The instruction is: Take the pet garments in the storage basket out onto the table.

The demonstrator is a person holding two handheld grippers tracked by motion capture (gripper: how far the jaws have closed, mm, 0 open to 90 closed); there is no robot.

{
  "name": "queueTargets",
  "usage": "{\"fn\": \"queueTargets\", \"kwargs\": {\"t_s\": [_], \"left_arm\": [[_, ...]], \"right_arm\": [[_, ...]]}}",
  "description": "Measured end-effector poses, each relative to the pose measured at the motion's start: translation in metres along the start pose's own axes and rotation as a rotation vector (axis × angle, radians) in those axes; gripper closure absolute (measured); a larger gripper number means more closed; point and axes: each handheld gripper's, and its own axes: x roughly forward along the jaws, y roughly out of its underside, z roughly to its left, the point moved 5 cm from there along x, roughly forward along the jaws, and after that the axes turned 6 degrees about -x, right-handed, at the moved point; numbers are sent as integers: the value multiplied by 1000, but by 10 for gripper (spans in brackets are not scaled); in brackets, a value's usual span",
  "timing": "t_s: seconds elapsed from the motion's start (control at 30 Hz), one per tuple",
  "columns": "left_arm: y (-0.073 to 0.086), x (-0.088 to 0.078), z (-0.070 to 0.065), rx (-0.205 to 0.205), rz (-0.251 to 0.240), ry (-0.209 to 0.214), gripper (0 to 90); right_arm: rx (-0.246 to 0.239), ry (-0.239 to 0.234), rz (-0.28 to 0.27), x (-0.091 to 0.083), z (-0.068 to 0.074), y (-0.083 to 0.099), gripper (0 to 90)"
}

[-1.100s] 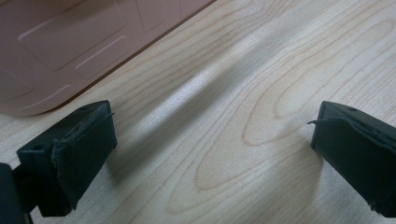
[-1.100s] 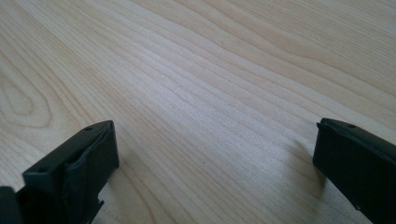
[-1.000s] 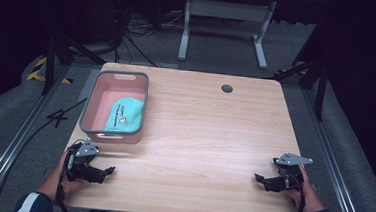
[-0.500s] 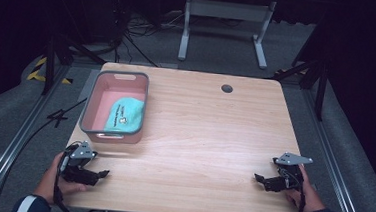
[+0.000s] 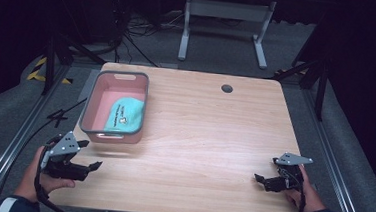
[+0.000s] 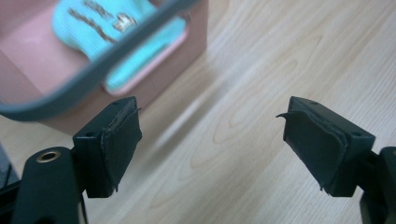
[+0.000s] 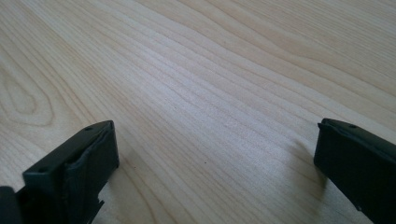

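Note:
A pink bin (image 5: pixel 114 137) with a grey rim stands on the left part of the wooden table (image 5: pixel 204 137), and a teal cloth (image 5: pixel 124 114) lies inside it. My left gripper (image 5: pixel 91 167) hovers above the table's front left corner, just in front of the bin. It is open with nothing between its fingers, and its jaws have just been closing a little. In the left gripper view, the left gripper (image 6: pixel 210 121) faces the bin (image 6: pixel 159 79) and the cloth (image 6: pixel 116 28). My right gripper (image 5: pixel 258 178) rests open at the front right corner, and in the right gripper view the right gripper (image 7: pixel 217 135) has bare wood between its fingers.
A round cable hole (image 5: pixel 227 88) sits near the table's far edge. A metal stand (image 5: pixel 225 13) is on the floor behind the table. Cables (image 5: pixel 60 117) run along the floor at the left.
My left gripper has risen off the table and shifted slightly left, and its jaws have narrowed a little. The right gripper, the bin and the cloth have not moved.

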Motion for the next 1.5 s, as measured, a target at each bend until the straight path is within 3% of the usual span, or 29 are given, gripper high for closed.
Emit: {"fn": "queueTargets", "kwargs": {"t_s": [0.27,0.3,0.37,0.5,0.57,0.6,0.63,0.73,0.77,0.87,0.9,0.97,1.03,1.07,1.1,1.13,1.2,1.23,1.27,1.3,1.37,1.5], "left_arm": [[-47,-7,17,14,-18,-20,167],[-59,-4,22,8,-1,-28,160],[-65,-1,25,11,4,-26,155],[-88,20,39,24,78,-20,159],[-99,39,48,5,127,-20,160],[-99,39,48,5,127,-20,160],[-107,51,55,8,158,-25,163],[-113,63,62,-4,177,-30,163],[-118,75,68,-7,212,-20,160],[-122,89,73,-14,237,-23,177],[-122,98,76,-19,269,-36,176],[-122,111,80,-51,318,-53,182],[-122,127,87,-92,337,-63,182],[-122,127,87,-92,337,-63,179],[-119,138,90,-109,388,-55,178],[-119,138,90,-109,388,-55,185],[-116,150,94,-131,445,-102,218],[-113,157,95,-153,473,-85,223],[-110,162,96,-157,502,-71,181],[-106,170,96,-149,556,-92,182],[-101,179,94,-150,599,-86,158],[-97,186,95,-189,606,-73,86]], "right_arm": [[0,1,-1,0,0,0,2],[1,1,-1,0,0,0,2],[0,1,-1,0,0,0,2],[0,1,-1,0,0,0,2],[0,1,-1,0,0,0,3],[0,1,-1,0,0,0,3],[0,1,-1,0,0,0,3],[1,1,-1,0,0,0,3],[0,1,-1,0,0,0,2],[1,0,0,0,0,0,3],[0,0,0,0,0,0,2],[-2,-2,1,0,0,0,2],[-4,-5,0,0,0,0,3],[-6,-5,1,0,0,0,2],[-5,-5,0,0,0,0,2],[-6,-5,1,0,0,0,2],[-6,-5,0,0,0,0,3],[-7,-5,1,0,0,0,3],[-6,-5,0,0,0,0,3],[-7,-6,0,0,0,0,3],[-11,-8,0,0,1,0,3],[-12,-9,0,0,1,0,3]]}}
